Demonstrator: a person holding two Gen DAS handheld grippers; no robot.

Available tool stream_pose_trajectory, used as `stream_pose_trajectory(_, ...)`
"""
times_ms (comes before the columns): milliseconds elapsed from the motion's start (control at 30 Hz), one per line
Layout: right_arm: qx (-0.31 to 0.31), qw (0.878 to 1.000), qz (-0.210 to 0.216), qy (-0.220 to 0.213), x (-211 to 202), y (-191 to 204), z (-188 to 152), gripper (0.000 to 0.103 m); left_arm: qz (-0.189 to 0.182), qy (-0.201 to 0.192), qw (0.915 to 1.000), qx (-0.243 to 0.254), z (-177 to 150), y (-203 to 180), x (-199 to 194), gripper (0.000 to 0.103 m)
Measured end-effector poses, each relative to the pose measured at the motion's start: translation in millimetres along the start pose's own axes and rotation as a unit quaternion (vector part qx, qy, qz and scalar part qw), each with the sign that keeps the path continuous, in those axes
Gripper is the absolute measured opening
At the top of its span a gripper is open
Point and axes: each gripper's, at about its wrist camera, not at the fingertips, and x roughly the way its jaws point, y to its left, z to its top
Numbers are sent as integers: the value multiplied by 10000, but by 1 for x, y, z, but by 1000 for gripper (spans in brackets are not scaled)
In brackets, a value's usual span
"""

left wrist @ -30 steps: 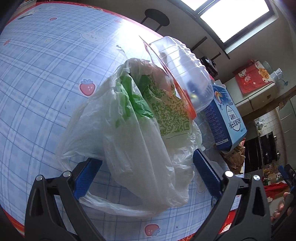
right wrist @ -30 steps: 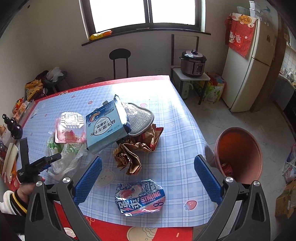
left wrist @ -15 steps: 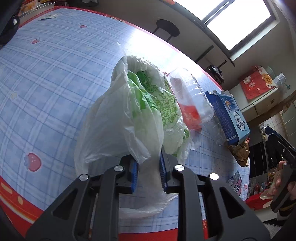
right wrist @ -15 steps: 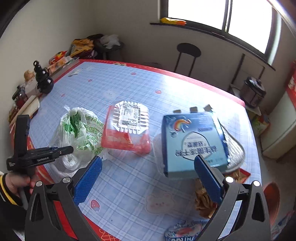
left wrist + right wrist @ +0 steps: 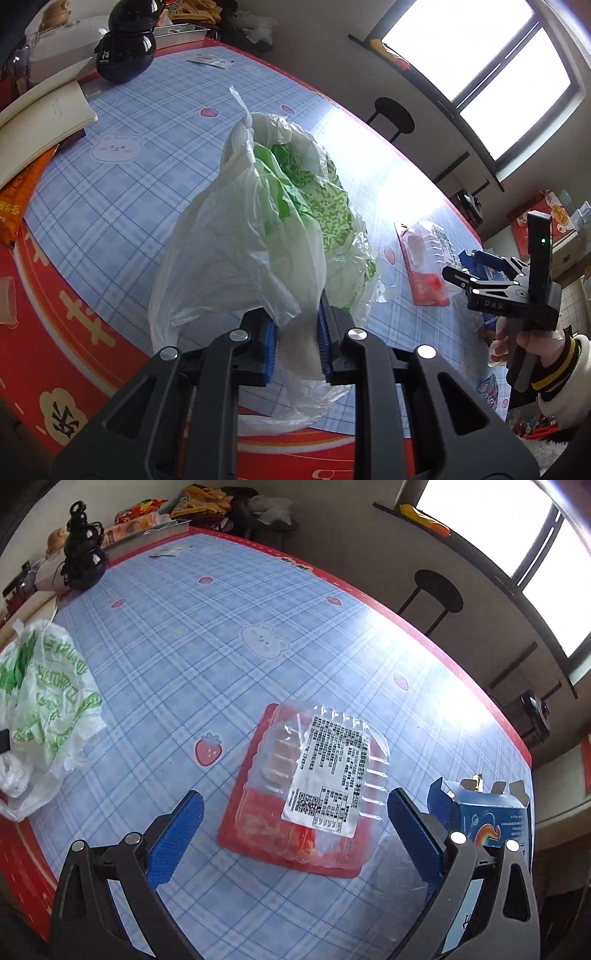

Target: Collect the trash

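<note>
My left gripper (image 5: 295, 343) is shut on the white plastic bag with green print (image 5: 266, 236), which is lifted and pulled toward the table's near edge; the bag also shows at the left in the right wrist view (image 5: 44, 686). My right gripper (image 5: 295, 827) is open, its blue pads either side of a clear plastic clamshell tray on a red backing (image 5: 314, 782), just above it. The tray also shows in the left wrist view (image 5: 424, 266), with the right gripper (image 5: 476, 284) over it. A blue carton (image 5: 487, 819) stands to the right of the tray.
The table has a blue checked cloth (image 5: 240, 627) with a red border. A black gourd-shaped ornament (image 5: 83, 557) and a notebook (image 5: 40, 122) sit at the far left. A crushed blue wrapper (image 5: 491, 387) lies near the right edge. A black stool (image 5: 437, 598) stands behind the table.
My left gripper closed on the bag and drew it back toward the table edge. My right gripper swung left and lowered over the clamshell tray, staying open.
</note>
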Motion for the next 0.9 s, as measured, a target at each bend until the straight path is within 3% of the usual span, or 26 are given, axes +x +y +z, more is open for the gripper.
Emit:
stream_pose_trajectory(100, 398, 9991, 104, 34, 8, -13, 7, 97, -70, -10, 9999, -79, 1, 7, -1, 22)
stream_pose_trajectory(233, 373, 9989, -175, 243, 27, -14, 9, 97, -145, 52, 9998, -102, -1, 6, 8, 22)
stream_pose_trajectory(400, 797, 9956, -217, 443, 47, -21, 7, 98, -260, 106, 9996, -9, 1, -2, 16, 22)
stream_pose_trajectory(700, 499, 9947, -669, 598, 56, -2, 10, 99, -301, 175, 9994, 45, 2, -8, 22, 22)
stream_pose_trajectory(900, 201, 9963, -660, 519, 50, 8, 5, 93, -276, 158, 9995, 38, 3, -7, 21, 22)
